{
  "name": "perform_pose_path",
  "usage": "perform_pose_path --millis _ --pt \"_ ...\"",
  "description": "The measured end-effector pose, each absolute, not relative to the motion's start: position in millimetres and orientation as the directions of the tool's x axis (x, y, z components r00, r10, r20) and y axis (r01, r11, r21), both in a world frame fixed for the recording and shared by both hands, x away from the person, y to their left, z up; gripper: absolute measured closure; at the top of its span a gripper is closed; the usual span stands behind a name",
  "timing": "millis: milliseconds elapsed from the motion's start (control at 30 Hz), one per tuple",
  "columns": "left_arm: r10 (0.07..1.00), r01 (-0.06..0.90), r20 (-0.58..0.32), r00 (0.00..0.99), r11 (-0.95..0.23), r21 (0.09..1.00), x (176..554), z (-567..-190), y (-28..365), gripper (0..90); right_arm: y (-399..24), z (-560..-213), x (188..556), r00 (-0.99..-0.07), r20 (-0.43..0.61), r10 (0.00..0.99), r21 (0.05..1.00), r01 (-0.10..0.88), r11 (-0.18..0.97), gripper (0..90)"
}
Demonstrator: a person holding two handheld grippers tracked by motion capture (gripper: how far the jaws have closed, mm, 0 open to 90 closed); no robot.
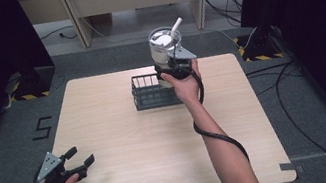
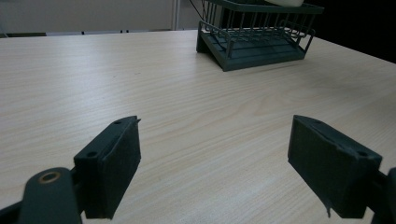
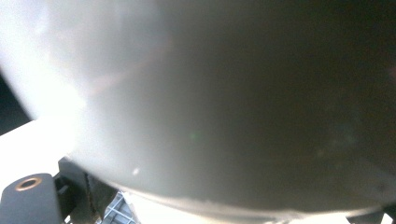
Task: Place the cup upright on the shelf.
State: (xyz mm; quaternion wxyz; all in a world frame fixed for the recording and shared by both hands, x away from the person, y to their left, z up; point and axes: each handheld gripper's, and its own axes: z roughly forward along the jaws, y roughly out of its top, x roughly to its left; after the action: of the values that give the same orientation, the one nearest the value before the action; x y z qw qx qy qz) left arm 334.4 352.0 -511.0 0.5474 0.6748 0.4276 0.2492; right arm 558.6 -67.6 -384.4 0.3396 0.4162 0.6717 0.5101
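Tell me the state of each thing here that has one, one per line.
Left gripper: open, empty, held low over the table's near left corner.
Right gripper: shut on the white pot.
White pot: upright, lifted above the rack.
Wire rack: standing on the table.

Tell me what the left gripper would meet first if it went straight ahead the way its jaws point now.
Probably the dark wire basket. The left gripper is open and empty, low over bare wooden table, and the basket is the nearest thing ahead, slightly right of centre. Depth is unclear, so it might scrape the tabletop first.
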Motion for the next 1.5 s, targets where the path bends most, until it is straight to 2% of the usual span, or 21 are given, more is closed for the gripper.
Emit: perform_pose_path --millis 1500 --pt "0.849 0.304 -0.134 0.512 -0.033 0.952 334.7 -511.2 352.7 16.6 -54.0 -426.1 569.7 -0.432 -0.028 0.902 0.944 0.286 0.166 11.1"
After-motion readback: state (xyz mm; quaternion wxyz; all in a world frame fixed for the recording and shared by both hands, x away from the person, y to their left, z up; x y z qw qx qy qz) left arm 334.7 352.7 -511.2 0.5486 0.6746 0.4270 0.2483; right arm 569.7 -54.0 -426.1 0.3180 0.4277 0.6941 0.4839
